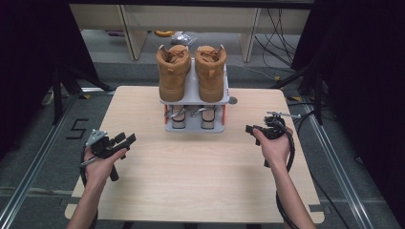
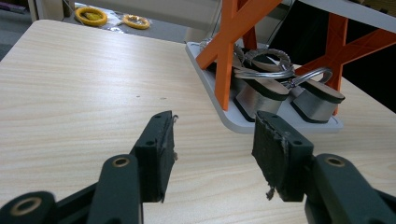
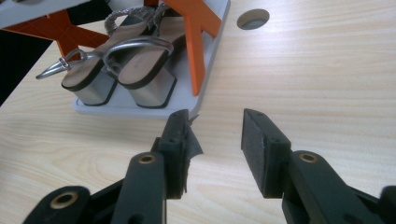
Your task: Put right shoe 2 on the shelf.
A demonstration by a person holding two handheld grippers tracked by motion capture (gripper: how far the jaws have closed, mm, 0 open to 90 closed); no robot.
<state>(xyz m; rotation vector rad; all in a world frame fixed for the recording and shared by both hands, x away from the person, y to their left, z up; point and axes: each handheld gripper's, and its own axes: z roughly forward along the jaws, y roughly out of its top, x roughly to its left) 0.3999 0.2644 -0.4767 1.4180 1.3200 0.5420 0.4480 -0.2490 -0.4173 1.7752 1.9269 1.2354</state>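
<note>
Two-tier grey shoe rack (image 1: 195, 98) with orange cross-braces, far centre of wooden table (image 1: 191, 167). Top shelf: pair of tan boots (image 1: 192, 71), heels toward viewer. Bottom shelf: pair of silver block-heel sandals (image 1: 191, 118). No legible branding; floor marking "5" (image 1: 76, 129) left of table. Left gripper (image 1: 125, 139), right gripper (image 1: 249, 129): jaws apart, empty, flanking rack, near the sandals.

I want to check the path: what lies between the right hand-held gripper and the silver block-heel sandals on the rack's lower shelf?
Bare light wooden tabletop separates the right hand-held gripper from the silver block-heel sandals, as the right gripper view shows.
</note>
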